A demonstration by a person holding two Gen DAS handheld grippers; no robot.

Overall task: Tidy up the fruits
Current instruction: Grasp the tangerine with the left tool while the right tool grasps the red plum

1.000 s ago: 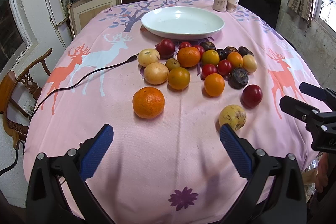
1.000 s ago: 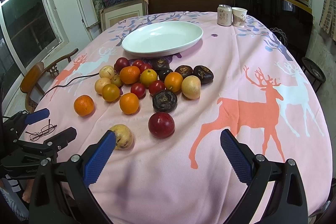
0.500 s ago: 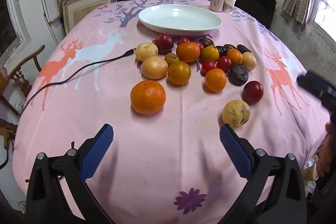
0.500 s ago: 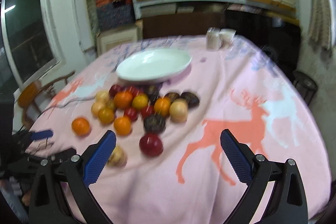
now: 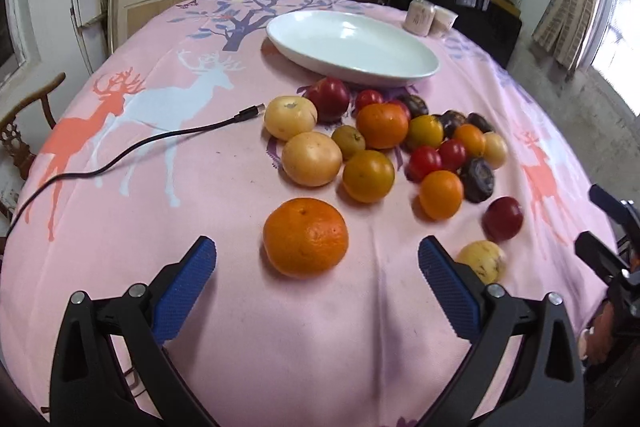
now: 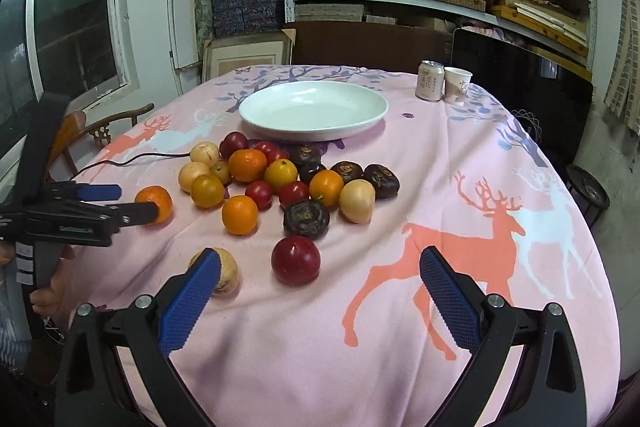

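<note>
Several fruits lie in a loose cluster (image 5: 384, 143) on the pink deer-print tablecloth, in front of an empty white oval plate (image 5: 352, 47) (image 6: 314, 107). A large orange (image 5: 306, 237) sits apart, just ahead of my left gripper (image 5: 316, 287), which is open and empty. In the right wrist view a red plum (image 6: 296, 259) and a yellow fruit (image 6: 224, 269) lie just ahead of my right gripper (image 6: 318, 301), also open and empty. The left gripper (image 6: 116, 203) shows at the left edge there, its fingers beside the orange (image 6: 156, 203).
A black cable (image 5: 132, 155) with a loose plug runs across the cloth's left side. A can (image 6: 430, 81) and a paper cup (image 6: 457, 86) stand behind the plate. A wooden chair (image 6: 100, 131) is at the table's left. Shelves of boxes line the back wall.
My left gripper has moved forward towards the large orange, which is now between its fingertips' line. The right gripper's view has tilted up and moved closer to the red plum.
</note>
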